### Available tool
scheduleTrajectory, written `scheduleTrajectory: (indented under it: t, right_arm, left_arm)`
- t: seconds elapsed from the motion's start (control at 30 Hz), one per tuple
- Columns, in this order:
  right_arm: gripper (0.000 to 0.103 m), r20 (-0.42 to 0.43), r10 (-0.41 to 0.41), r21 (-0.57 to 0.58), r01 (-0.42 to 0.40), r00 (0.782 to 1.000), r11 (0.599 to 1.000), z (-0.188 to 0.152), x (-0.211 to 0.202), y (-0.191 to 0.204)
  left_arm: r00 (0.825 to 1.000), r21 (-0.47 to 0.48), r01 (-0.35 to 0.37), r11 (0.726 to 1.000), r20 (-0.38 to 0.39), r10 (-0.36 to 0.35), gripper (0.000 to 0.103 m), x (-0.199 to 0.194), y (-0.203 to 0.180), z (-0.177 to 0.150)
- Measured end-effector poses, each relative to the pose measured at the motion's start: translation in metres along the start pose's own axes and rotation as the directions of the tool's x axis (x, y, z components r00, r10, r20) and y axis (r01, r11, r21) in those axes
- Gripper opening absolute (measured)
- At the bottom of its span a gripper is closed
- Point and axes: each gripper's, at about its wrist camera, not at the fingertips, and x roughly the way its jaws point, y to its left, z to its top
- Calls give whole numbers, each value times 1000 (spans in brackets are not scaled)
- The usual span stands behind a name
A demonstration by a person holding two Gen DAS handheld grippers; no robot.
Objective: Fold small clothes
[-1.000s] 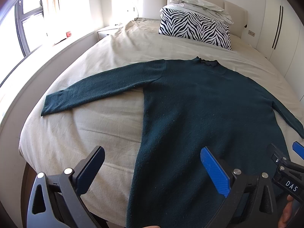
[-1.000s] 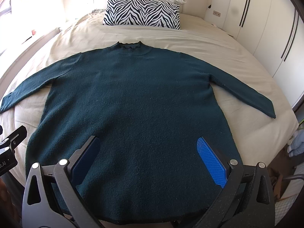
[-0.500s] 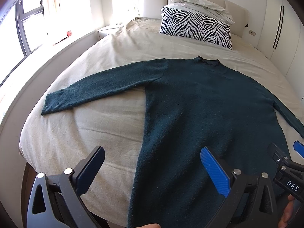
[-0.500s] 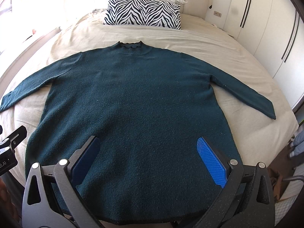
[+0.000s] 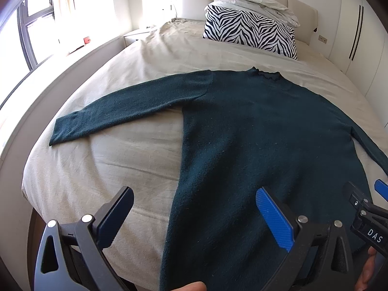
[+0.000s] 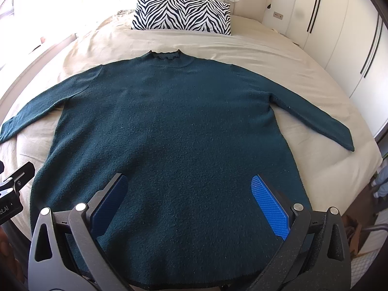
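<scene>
One sweater [image 6: 169, 131] (flat) | one pillow [image 6: 181, 14] | two tongs, left [image 5: 194, 220], right [image 6: 189, 203]: wide apart, empty

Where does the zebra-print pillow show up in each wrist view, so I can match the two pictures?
Left wrist: zebra-print pillow upper right of centre, against the headboard.
Right wrist: zebra-print pillow top centre, directly beyond the sweater collar.
Shared landmark: the dark green sweater lying flat on the bed, collar toward the pillow.
</scene>
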Motion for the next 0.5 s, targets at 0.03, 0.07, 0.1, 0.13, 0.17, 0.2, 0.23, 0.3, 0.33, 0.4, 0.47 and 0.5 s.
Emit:
scheduleTrajectory:
  t: [0.03, 0.07, 0.1, 0.13, 0.17, 0.2, 0.23, 0.3, 0.33, 0.4, 0.47, 0.5]
  right_arm:
    - [103, -1, 2, 1, -2, 1000, 1000, 1, 2, -2]
    - [103, -2, 3, 2, -3, 1000, 1000, 1, 3, -4]
    - [103, 1, 5, 6, -5, 1000, 1000, 2, 5, -7]
    - [103, 6, 7, 13, -7, 1000, 1000, 4, 6, -10]
    - [103, 10, 7, 23, -8, 1000, 1000, 6, 7, -15]
    - [103, 13, 4, 40, -5, 1000, 999, 9, 9, -22]
    - [103, 14, 3, 56, -3, 1000, 998, 11, 11, -29]
    - [103, 22, 5, 79, -6, 1000, 997, 16, 15, -46]
    - [103, 33, 8, 96, -11, 999, 995, 20, 16, -57]
    - [103, 58, 29, 141, -37, 998, 989, 27, 18, -85]
    - [103, 89, 58, 218, -76, 994, 973, 34, 22, -126]
    - [103, 104, 66, 280, -93, 992, 955, 37, 26, -158]
  left_arm:
    - [1000, 0, 3, 1000, -6, -3, 103, 2, -1, 0]
    - [1000, 0, 8, 1000, -13, -8, 103, 5, -3, 1]
    - [1000, 1, 14, 1000, -21, -14, 103, 7, -5, 2]
    - [1000, 2, 16, 1000, -26, -15, 103, 10, -6, 3]
    - [1000, 5, 15, 1000, -27, -15, 103, 12, -9, 4]
    - [1000, 9, 18, 1000, -26, -18, 103, 14, -11, 5]
    - [999, 14, 21, 1000, -26, -21, 103, 17, -14, 6]
    - [999, 20, 30, 999, -30, -29, 103, 23, -20, 9]
    - [998, 17, 44, 999, -38, -44, 103, 28, -22, 12]
    - [992, -10, 108, 994, -67, -109, 103, 37, -26, 17]
    - [982, -43, 164, 986, -88, -167, 103, 47, -29, 25]
    - [979, -52, 181, 982, -87, -185, 103, 51, -31, 29]
